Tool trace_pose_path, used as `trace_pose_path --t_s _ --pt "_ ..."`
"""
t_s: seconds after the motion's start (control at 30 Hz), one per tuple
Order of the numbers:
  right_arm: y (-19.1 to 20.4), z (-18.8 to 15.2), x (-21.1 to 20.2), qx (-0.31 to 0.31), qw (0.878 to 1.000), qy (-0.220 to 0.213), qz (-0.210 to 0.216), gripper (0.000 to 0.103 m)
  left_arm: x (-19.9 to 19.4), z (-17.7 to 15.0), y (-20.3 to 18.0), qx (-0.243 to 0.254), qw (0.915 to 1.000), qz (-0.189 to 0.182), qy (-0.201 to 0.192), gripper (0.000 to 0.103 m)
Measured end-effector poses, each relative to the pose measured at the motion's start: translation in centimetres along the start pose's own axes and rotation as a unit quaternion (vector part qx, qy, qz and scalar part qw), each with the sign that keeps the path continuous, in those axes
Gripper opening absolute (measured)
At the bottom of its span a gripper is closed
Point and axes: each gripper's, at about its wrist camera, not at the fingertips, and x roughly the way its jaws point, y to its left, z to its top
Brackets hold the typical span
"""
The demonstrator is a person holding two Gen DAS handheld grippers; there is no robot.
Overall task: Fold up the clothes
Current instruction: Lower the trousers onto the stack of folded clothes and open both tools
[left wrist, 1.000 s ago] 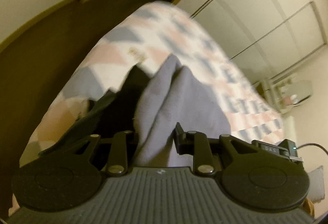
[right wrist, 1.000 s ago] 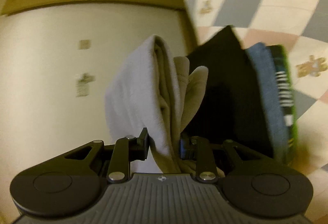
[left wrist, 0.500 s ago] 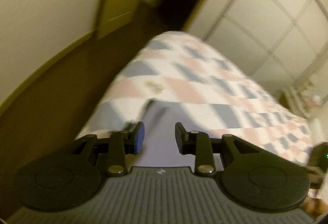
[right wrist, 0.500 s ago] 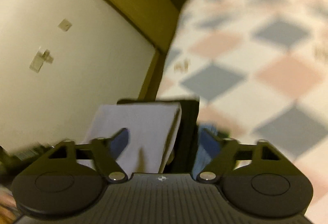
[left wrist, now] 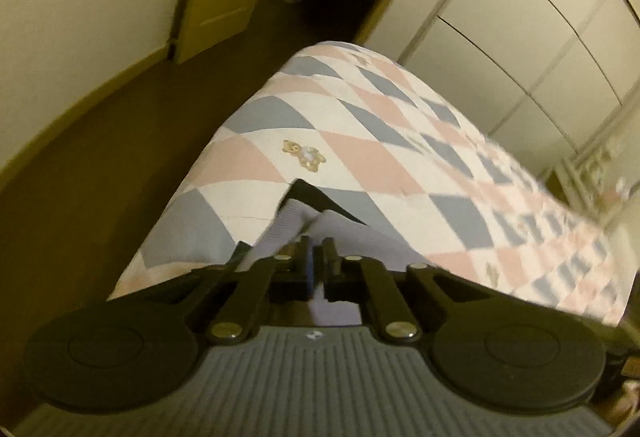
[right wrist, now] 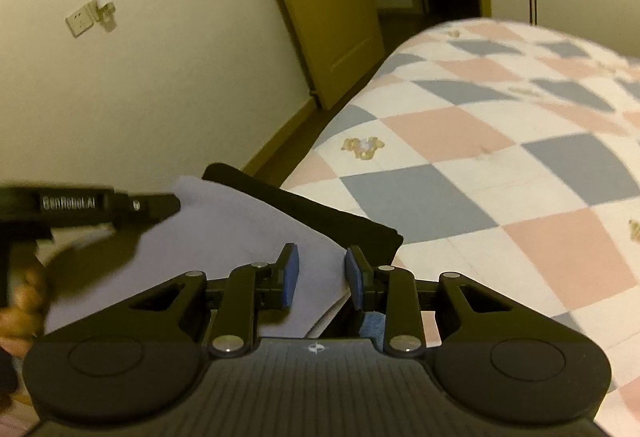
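A bed with a checkered pink, blue and white quilt (right wrist: pixel 480 173) fills the right of the right wrist view, with a cream wall and a yellow door (right wrist: pixel 320 9) in the upper left. At lower centre, a folded grey garment (right wrist: pixel 240 233) lies flat on a black garment (right wrist: pixel 320 209) near the bed's edge. The right gripper (right wrist: pixel 318 273) hovers over the grey cloth's corner, its blue-padded fingers parted and holding nothing. In the left wrist view, the left gripper (left wrist: pixel 318 261) has its fingers narrowed almost together, pinching a raised fold of the grey garment (left wrist: pixel 296 225).
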Motion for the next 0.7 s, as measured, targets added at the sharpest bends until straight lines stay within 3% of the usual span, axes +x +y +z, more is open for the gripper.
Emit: trace_pose_path --t_s 0.07,0.1,0.23,0.33,0.5,0.6,0.7 --pt "-0.1 0.3 -1.0 0.010 1.000 -0.004 0.001 0.037 -1.9 0.1 -0.1 -0.003 0.9999 0.005 -0.010 0.002" --pt "-0.1 0.5 -1.6 0.014 1.000 -0.008 0.000 0.044 -3.1 0.0 -0.3 0.000 0.9998 0.007 -0.017 0.003" --pt "0.4 -0.3 -6.4 0.041 0.998 -0.043 0.030 0.044 -8.1 -2.4 -1.2 0.016 0.9993 0.028 -0.021 0.006" --pt "1.6 -1.9 -9.6 0.036 0.997 -0.044 0.057 0.045 -8.9 -4.2 -1.0 0.012 0.9989 0.043 -0.012 0.006" --pt "4.5 -5.4 -12.2 -0.005 0.995 -0.020 0.095 0.045 -10.2 -7.2 -0.8 0.005 0.9977 0.068 0.002 0.006" --pt "5.7 -7.2 -11.3 -0.026 0.996 0.013 0.088 0.045 -11.0 -8.9 -0.6 0.001 0.9965 0.083 0.011 0.013" --pt "6.5 -8.6 -9.1 -0.050 0.995 0.054 0.074 0.046 -11.9 -10.2 -0.6 -0.004 0.9952 0.096 0.014 0.013"
